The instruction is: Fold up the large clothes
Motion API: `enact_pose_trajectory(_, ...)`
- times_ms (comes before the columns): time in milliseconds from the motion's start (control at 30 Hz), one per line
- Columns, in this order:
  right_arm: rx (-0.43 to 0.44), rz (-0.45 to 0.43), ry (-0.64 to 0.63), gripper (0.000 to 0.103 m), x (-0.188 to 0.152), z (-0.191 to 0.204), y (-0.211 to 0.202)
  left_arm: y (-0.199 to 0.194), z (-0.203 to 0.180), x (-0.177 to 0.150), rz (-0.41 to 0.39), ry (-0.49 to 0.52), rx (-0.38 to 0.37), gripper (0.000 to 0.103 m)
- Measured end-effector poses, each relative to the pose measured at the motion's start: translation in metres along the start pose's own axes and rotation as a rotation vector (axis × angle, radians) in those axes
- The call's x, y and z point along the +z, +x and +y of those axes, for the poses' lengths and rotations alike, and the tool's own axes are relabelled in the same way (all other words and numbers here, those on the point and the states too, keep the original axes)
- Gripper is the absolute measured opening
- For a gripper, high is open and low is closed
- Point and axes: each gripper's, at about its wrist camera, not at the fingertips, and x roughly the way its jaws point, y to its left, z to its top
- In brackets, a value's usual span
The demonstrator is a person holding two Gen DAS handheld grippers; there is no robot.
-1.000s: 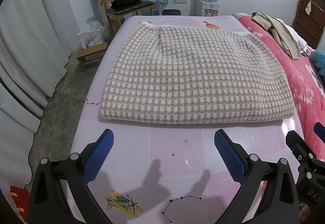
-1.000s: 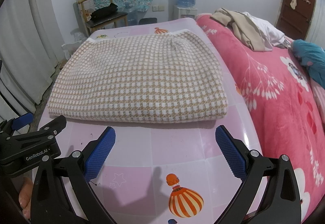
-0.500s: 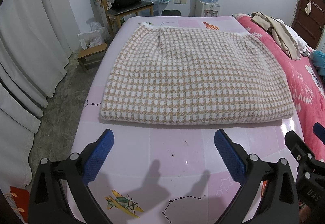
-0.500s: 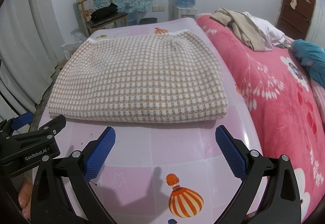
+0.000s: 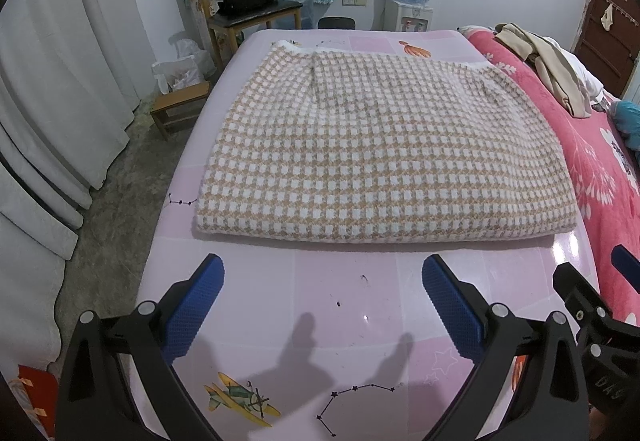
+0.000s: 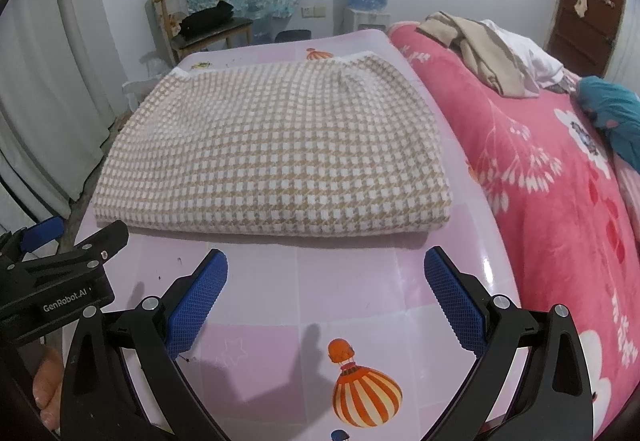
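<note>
— Checked wool, was it already folded?
— Yes. The sweater [image 5: 384, 149] was seen lying as a flat folded rectangle on the pink table [image 5: 348, 305], beside the red bed [image 6: 560, 201].
— And the grippers?
— The left gripper [image 5: 322, 275] and right gripper [image 6: 326, 271] were held just short of the sweater's near edge, jaws spread wide, nothing gripped. Perhaps one more fold was left.

Left tongs [image 5: 322, 281] wide apart, empty, above pink table [image 5: 360, 301]; folded checked garment [image 5: 380, 157] just beyond.
</note>
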Motion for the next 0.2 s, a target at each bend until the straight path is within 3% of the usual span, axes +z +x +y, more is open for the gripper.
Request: enact_pose_trajectory(200,0.001,0.002,0.001,0.095,-0.0004,-0.0008,-0.0003,0.0021,0.0009,-0.0012,0.01,-0.002,-0.007,0.098)
